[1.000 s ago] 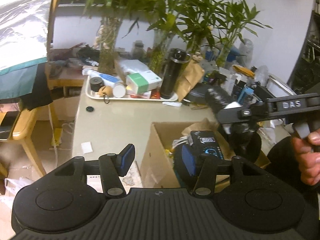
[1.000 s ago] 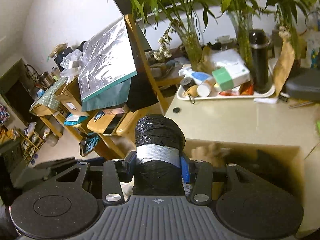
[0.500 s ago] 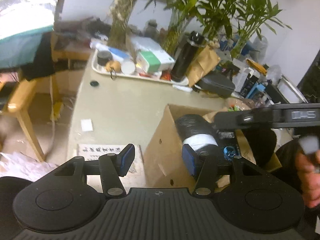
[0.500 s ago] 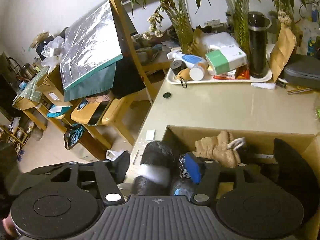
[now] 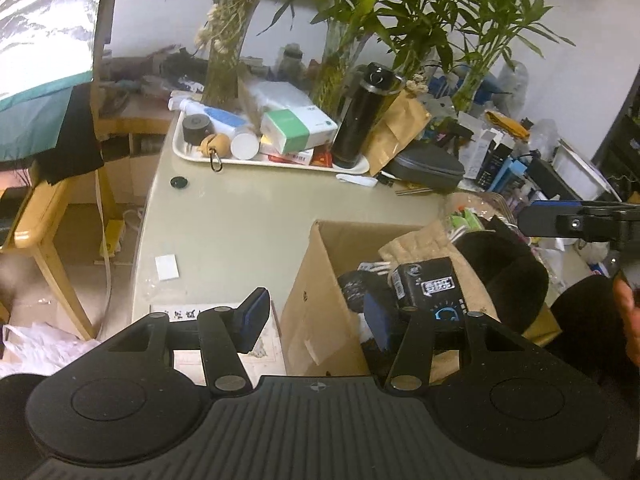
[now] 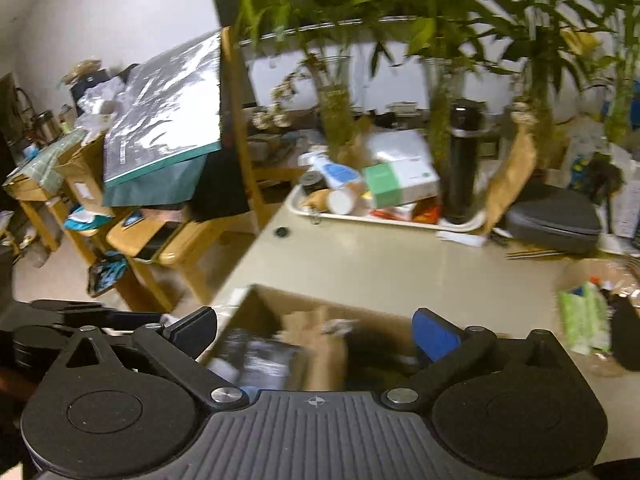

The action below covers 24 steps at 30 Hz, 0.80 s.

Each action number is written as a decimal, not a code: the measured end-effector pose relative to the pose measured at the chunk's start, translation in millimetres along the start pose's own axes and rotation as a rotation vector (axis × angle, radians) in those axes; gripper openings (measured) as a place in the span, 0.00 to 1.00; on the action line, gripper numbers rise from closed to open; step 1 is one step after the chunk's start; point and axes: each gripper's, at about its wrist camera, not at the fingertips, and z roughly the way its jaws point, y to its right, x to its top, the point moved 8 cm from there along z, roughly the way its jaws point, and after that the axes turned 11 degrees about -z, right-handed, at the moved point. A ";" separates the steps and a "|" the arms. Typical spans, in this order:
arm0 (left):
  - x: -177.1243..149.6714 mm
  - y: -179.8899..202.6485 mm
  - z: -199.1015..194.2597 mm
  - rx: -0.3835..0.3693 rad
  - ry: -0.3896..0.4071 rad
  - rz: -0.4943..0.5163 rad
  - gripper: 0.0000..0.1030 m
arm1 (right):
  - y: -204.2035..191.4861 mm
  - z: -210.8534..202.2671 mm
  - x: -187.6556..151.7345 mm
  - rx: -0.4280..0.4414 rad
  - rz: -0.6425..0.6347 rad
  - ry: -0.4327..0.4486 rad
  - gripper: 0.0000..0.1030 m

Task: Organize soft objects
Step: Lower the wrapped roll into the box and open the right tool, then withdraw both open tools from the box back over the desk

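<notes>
An open cardboard box (image 5: 320, 280) stands on the beige table (image 5: 240, 220). Inside lie a black taped roll (image 5: 354, 286), a black labelled packet (image 5: 428, 284), a tan cloth bag (image 5: 420, 242) and a black rounded soft thing (image 5: 504, 272). My left gripper (image 5: 316, 320) stands half open astride the box's near left wall, its pads off the cardboard. My right gripper (image 6: 316, 330) hovers over the box (image 6: 256, 304), jaws opening wide with nothing between them. The box contents below it are blurred. A finger (image 5: 538, 220) of the right gripper reaches in from the right in the left wrist view.
A white tray (image 5: 272, 162) with bottles, a green-white carton and a black flask (image 5: 366, 116) stands at the table's back. Vases with plants stand behind it. A grey case (image 5: 428, 166) and clutter fill the right. Wooden chairs (image 5: 36, 216) stand left of the table.
My right gripper opened and let the black taped roll fall into the box, then pulled up and back. The left gripper kept its opening and barely shifted.
</notes>
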 end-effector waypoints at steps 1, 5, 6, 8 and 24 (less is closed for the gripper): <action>1.3 2.1 -0.3 0.005 0.002 0.011 0.50 | 8.8 0.0 -2.1 -0.017 0.006 -0.007 1.00; 6.2 9.0 1.1 0.030 0.018 0.059 0.50 | 39.0 -1.4 -10.9 -0.060 0.019 -0.022 1.00; 7.4 10.3 2.3 0.035 0.018 0.067 0.50 | 45.7 -1.5 -13.0 -0.069 0.022 -0.025 1.00; 9.8 12.0 6.0 0.044 0.016 0.080 0.50 | 58.2 -2.0 -18.0 -0.086 0.028 -0.029 1.00; 33.3 13.8 42.1 0.093 0.013 0.085 0.50 | 124.4 18.8 -39.9 -0.175 0.047 -0.048 1.00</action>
